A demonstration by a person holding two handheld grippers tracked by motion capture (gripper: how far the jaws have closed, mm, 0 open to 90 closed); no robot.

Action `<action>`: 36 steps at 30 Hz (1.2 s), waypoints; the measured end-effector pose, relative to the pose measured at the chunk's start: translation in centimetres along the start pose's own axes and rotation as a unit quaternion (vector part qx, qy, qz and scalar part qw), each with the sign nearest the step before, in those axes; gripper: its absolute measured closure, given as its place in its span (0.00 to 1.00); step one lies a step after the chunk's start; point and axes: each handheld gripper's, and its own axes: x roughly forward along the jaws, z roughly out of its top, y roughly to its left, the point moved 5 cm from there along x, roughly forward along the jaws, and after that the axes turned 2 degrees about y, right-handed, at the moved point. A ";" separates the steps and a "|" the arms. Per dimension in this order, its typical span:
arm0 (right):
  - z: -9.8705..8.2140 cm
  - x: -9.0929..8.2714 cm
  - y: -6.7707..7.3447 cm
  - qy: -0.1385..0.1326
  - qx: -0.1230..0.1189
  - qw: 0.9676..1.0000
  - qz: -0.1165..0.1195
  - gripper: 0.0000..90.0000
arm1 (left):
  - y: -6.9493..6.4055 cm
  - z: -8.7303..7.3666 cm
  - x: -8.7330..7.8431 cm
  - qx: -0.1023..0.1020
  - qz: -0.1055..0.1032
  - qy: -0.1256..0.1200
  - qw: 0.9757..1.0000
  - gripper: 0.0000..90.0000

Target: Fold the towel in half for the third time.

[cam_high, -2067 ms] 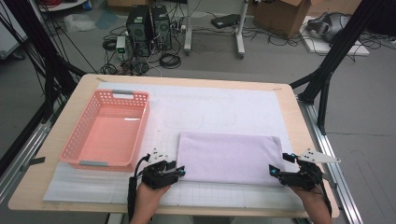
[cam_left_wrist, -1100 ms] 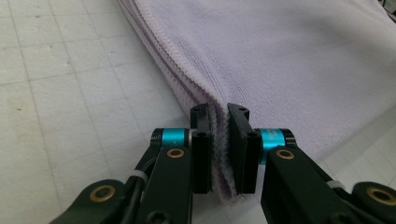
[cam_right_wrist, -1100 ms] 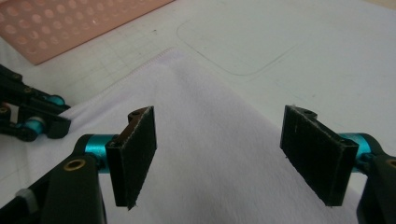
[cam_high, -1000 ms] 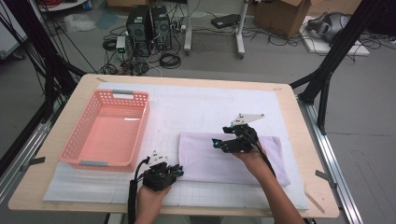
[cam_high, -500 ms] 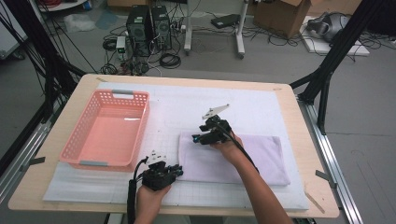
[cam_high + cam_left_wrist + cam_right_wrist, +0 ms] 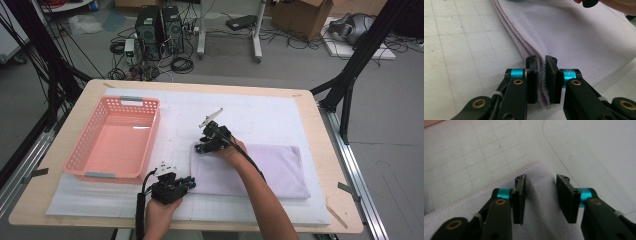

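The wooden table with its white gridded mat (image 6: 280, 117) is carrying everything, and the pink slotted plastic basket (image 6: 87, 155) is sitting at nine o'clock on it, well apart from the action. The folded lilac terry towel (image 6: 272, 172) is lying at about five o'clock on the mat, long side facing the person.

The left gripper (image 6: 186, 184) is pinching the towel's near-left corner, its jaws clamped on the layered hem (image 6: 541, 82). The right gripper (image 6: 200, 148), reached across to the far-left corner at the towel's eleven o'clock, has just been closing its jaws; they are straddling a ridge of cloth (image 6: 540, 195) but standing off it, a gap showing on each side, so not yet gripping.

To do this well, I reckon the right jaws need to be biting every layer at that corner, close to the stitched edge, before any lift. Both corners should then be rising together, keeping the short edge taut so the fold is not slipping apart.
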 end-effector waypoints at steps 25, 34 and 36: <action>3.5 -6.7 2.4 -0.149 -0.004 0.988 0.047 0.91 | -2.7 5.0 -5.0 0.012 -0.095 -0.094 0.991 0.91; 1.4 -8.9 0.6 -0.148 0.008 0.989 0.027 0.91 | -5.1 6.1 -2.1 0.026 -0.110 -0.074 0.991 0.91; 0.9 -9.4 0.2 -0.146 0.012 0.989 0.019 0.91 | -5.6 6.3 -1.4 0.030 -0.112 -0.067 0.991 0.91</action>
